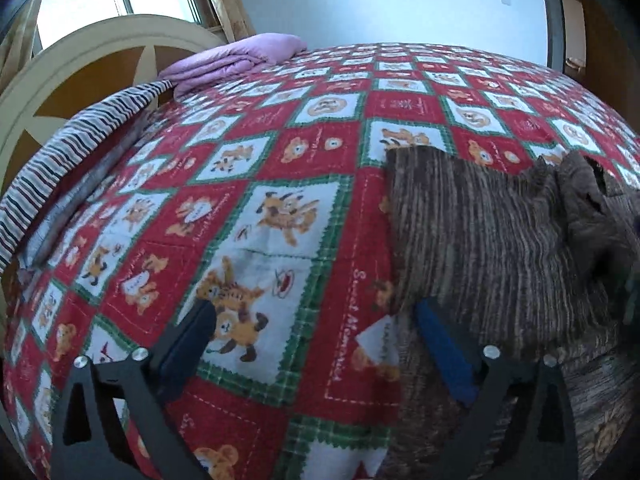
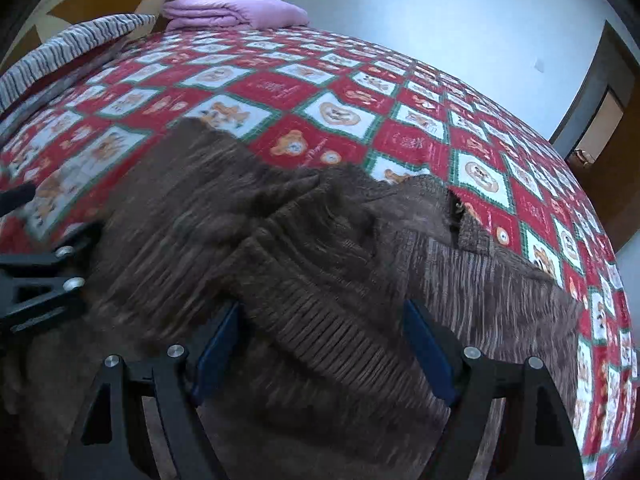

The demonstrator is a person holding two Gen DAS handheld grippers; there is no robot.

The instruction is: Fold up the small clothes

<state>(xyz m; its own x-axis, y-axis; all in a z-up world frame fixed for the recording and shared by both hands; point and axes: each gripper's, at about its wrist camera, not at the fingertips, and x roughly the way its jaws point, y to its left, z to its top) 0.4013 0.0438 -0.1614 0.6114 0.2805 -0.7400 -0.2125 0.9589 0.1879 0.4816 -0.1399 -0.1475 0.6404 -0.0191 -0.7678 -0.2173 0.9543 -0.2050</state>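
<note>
The brown knitted sweater point(image 2: 320, 264) lies spread on the bear-print bedspread point(image 1: 256, 240), one sleeve already thrown across its chest, so I'd judge the fold is begun, not finished; the body itself has not been doubled over yet. Right over the sweater hangs the right gripper point(image 2: 324, 344), jaws parted wide, the folded sleeve showing between them but nothing pinched. At the sweater's left edge sits the left gripper point(image 1: 316, 344), jaws spread to their fullest, one finger over the knit, the other over bare bedspread, empty. Well beyond the sweater, up by the headboard point(image 1: 80, 68), lie a striped pillow point(image 1: 76, 140) and a folded lilac blanket point(image 1: 240, 58).
</note>
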